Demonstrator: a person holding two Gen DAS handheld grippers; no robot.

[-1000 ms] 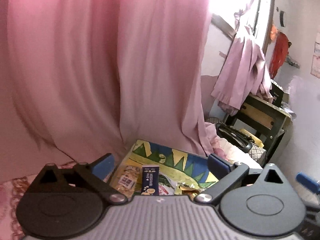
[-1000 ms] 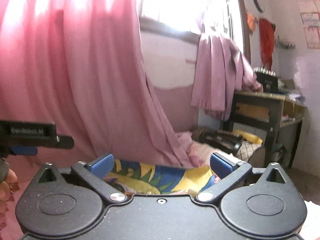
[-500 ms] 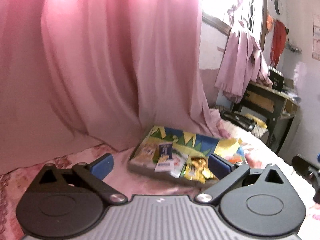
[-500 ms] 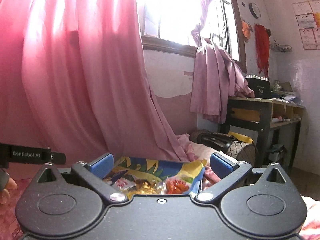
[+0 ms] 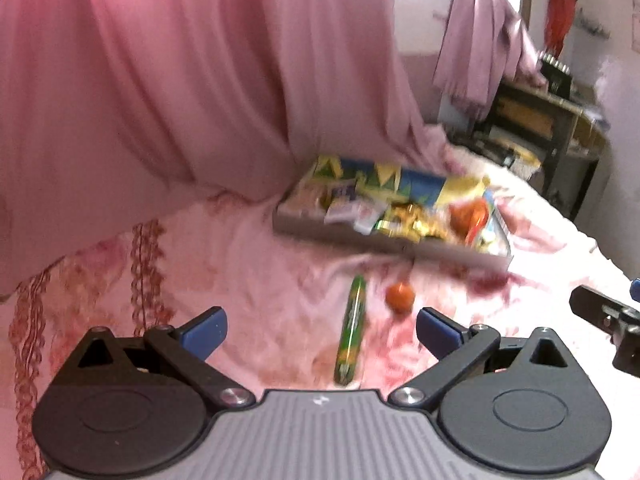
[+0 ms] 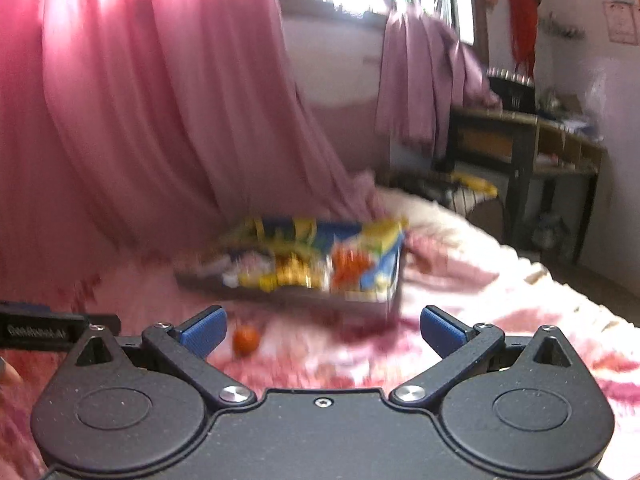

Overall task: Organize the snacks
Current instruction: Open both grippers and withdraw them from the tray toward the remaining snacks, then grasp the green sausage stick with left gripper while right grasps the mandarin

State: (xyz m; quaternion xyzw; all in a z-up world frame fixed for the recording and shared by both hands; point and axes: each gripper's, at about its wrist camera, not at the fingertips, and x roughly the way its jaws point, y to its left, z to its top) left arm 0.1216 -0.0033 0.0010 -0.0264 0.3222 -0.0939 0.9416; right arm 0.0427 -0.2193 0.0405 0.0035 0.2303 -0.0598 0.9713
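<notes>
A shallow cardboard box (image 5: 384, 242) with a colourful lining holds several snack packets and stands on the pink bedspread; it also shows, blurred, in the right wrist view (image 6: 360, 300). In front of it lie a long green snack stick (image 5: 352, 332) and a small orange round snack (image 5: 399, 297), the latter also in the right wrist view (image 6: 246, 340). My left gripper (image 5: 318, 330) is open and empty, above the green stick. My right gripper (image 6: 322, 330) is open and empty, short of the box.
A pink curtain (image 5: 180, 80) hangs behind the box. A dark wooden desk (image 6: 528, 152) and a bag stand at the right beyond the bed. The right gripper's tip shows at the right edge of the left wrist view (image 5: 600, 312).
Both views have tilted down and pulled back from the box. The bedspread, the green stick and the orange snack have come into view. Both grippers stay open.
</notes>
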